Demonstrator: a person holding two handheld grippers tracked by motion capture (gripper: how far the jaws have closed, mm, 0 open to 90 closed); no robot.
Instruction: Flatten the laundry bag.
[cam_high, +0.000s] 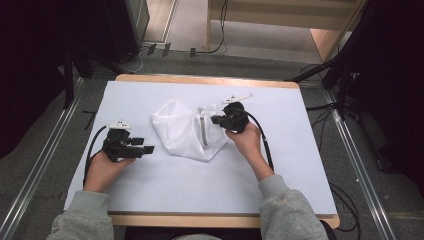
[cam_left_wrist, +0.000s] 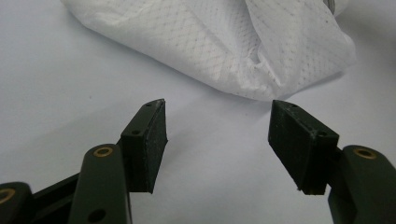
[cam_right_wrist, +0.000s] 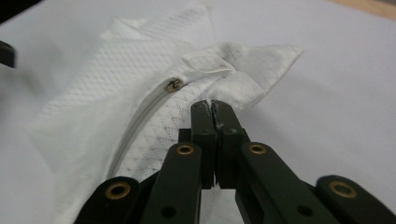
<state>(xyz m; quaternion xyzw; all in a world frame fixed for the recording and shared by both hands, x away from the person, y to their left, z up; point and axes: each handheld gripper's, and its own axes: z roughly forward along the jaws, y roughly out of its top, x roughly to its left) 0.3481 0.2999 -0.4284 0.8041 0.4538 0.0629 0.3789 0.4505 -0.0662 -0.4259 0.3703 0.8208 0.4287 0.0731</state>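
A: Grippers, count?

B: Two, one per hand. Right gripper (cam_right_wrist: 212, 108) at the right edge of the white mesh bag (cam_high: 182, 131), jaws clenched pad to pad. Whether a fold of mesh is pinched between them, cannot tell; the tips sit against the fabric just beside the zipper (cam_right_wrist: 140, 119).

A: Left one?

B: Left gripper (cam_left_wrist: 217, 140) released, jaws wide apart over bare table, nothing between. It rests near-left of the bag, close but not touching.

A: The bag?

B: One bag, crumpled, mid-table on the white table cover (cam_high: 200, 185), slightly toward the far side. One zipper, one metal slider (cam_right_wrist: 173, 84), one small white tab (cam_right_wrist: 205, 61) by the slider.

A: Beyond that?

B: Two grey sleeves at the near edge. One cable (cam_high: 265, 142) trailing from the right gripper, one from the left. Wooden table rim (cam_high: 210, 80) showing at the far side.
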